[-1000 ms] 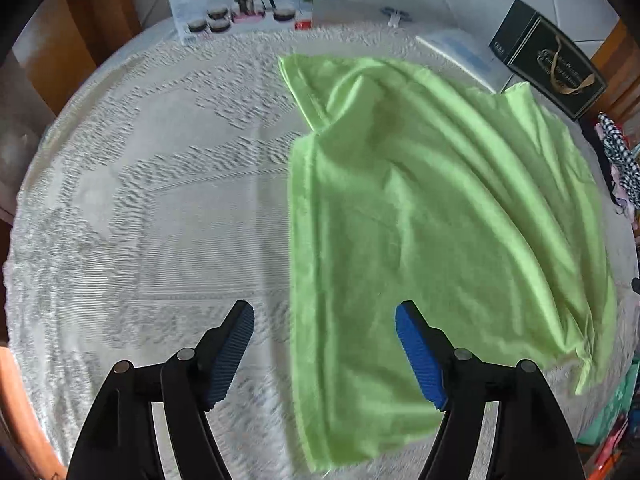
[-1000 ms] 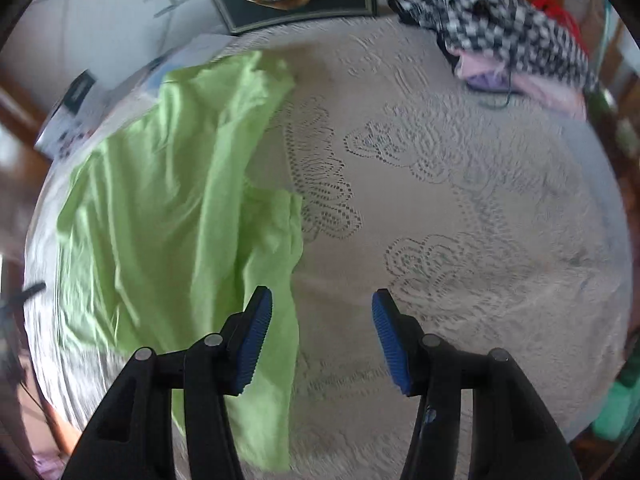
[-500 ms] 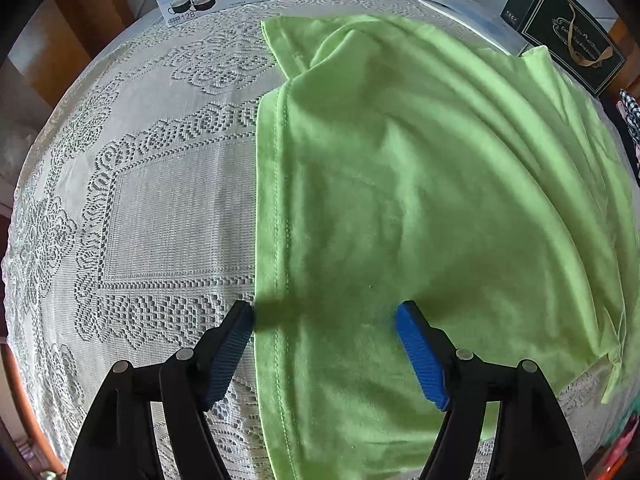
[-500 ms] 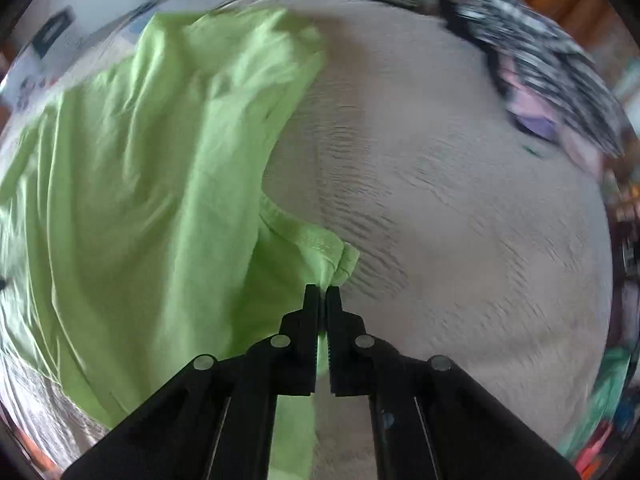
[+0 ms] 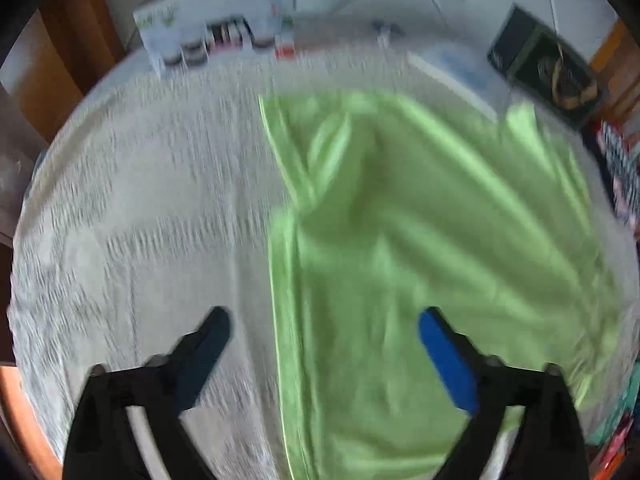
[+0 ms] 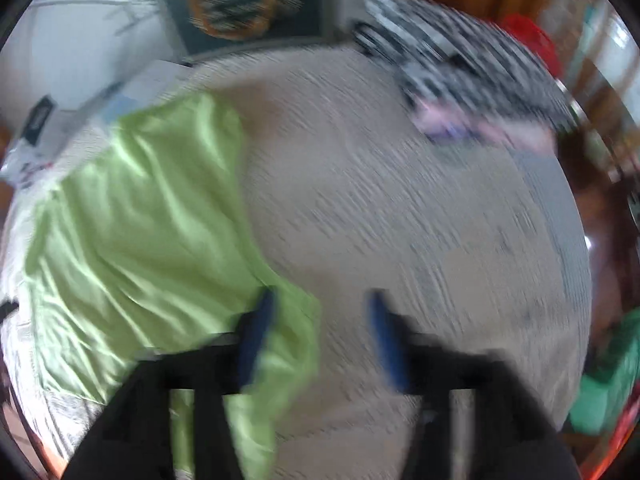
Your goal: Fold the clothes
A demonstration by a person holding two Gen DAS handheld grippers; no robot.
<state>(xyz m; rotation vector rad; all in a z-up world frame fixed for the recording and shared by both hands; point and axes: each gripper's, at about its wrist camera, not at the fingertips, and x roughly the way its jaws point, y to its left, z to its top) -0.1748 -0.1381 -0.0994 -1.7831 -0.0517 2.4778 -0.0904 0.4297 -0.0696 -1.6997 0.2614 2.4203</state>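
A light green shirt (image 5: 420, 248) lies spread on the white lace tablecloth (image 5: 140, 240); both views are motion-blurred. My left gripper (image 5: 324, 332) is open and empty, raised above the shirt's left hem edge. In the right wrist view the shirt (image 6: 140, 220) covers the left side of the table. My right gripper (image 6: 320, 320) is open and empty above the shirt's right corner, its left finger (image 6: 256, 332) over the green cloth and its right finger over bare tablecloth (image 6: 400, 220).
A white printed box (image 5: 216, 32) and a dark box with a gold emblem (image 5: 548, 72) stand at the table's far edge. A pile of checked and pink clothes (image 6: 472, 84) lies at the far right. A flat white and blue packet (image 5: 452, 76) lies behind the shirt.
My right gripper, shut on the shirt's corner half a second ago, has opened and let it go. Both grippers have lifted and pulled back from the shirt; the left stayed open.
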